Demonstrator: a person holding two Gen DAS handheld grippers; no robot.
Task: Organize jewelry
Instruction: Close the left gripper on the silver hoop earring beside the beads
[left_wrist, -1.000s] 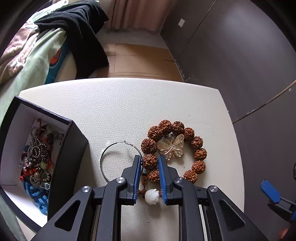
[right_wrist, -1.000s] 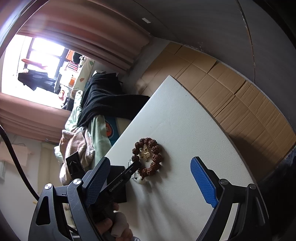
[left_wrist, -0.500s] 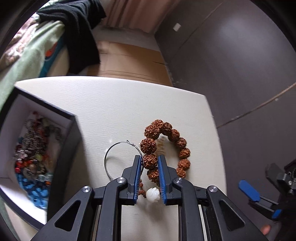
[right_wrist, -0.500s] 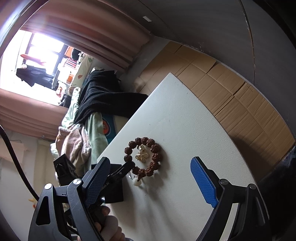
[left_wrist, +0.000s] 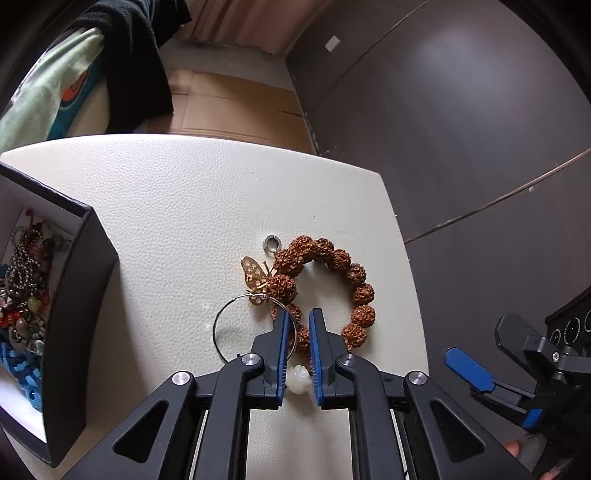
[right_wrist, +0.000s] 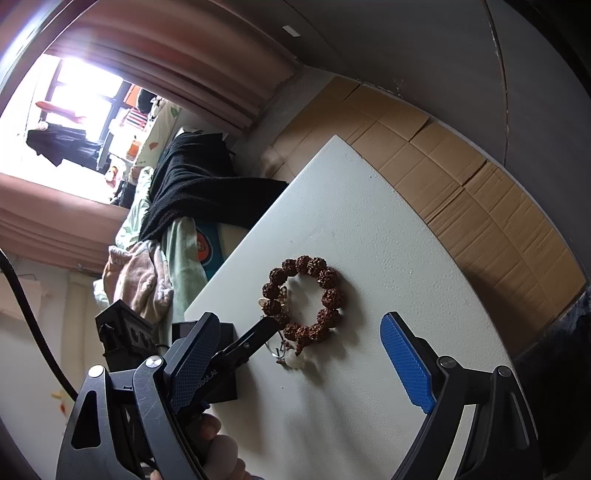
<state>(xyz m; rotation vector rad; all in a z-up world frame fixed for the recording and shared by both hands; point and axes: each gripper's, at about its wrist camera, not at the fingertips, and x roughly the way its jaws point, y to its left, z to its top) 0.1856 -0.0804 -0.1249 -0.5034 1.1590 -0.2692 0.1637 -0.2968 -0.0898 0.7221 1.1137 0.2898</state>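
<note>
A brown bead bracelet (left_wrist: 332, 280) with a white carved bead (left_wrist: 298, 380) lies on the white table (left_wrist: 184, 206). My left gripper (left_wrist: 296, 321) is shut on the bracelet's near beads. A gold butterfly brooch (left_wrist: 255, 275), a thin silver hoop (left_wrist: 236, 328) and a small silver ring (left_wrist: 272, 244) lie beside the bracelet. The bracelet also shows in the right wrist view (right_wrist: 306, 299), with the left gripper (right_wrist: 271, 325) on it. My right gripper (right_wrist: 295, 365) is open and empty, held off the table's right side.
A black jewelry box (left_wrist: 74, 314) holding several chains and beads stands at the left of the table. Beyond the table are cardboard floor sheets (left_wrist: 236, 107), a bed with clothes (left_wrist: 74, 74) and a dark wall (left_wrist: 461, 129).
My left gripper has dragged the bracelet to the right. The butterfly brooch, which lay inside the bead loop, now lies outside it at the left, and a small silver ring is uncovered.
</note>
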